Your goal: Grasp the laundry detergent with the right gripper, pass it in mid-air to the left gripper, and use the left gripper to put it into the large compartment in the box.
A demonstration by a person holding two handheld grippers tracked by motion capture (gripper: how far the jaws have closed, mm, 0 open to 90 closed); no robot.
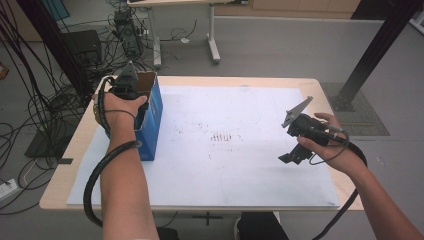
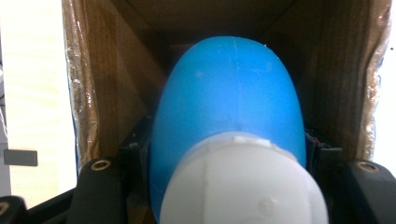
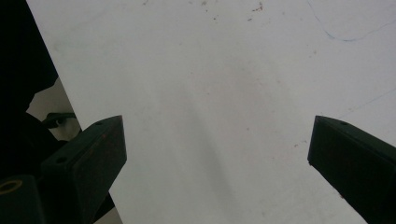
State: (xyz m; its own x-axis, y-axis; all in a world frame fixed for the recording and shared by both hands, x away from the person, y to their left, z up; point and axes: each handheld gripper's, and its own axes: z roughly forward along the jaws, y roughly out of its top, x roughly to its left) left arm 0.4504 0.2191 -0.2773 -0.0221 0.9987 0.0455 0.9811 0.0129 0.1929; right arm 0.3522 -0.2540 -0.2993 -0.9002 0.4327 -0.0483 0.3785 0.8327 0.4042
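Note:
A blue bottle with a white cap lies between my left gripper's jaws, cap end nearest the camera. My left gripper is shut on it, inside a cardboard box. In the high view that box is blue outside and stands on the table's left side, with my left gripper reaching into its open top. My right gripper hangs over the right part of the white mat. Its jaws stand wide apart, and my right gripper is open with nothing between them.
The white mat covers most of the wooden table. Black cables hang and lie on the floor at the left. A desk leg stands behind the table, and a black frame post at the back right.

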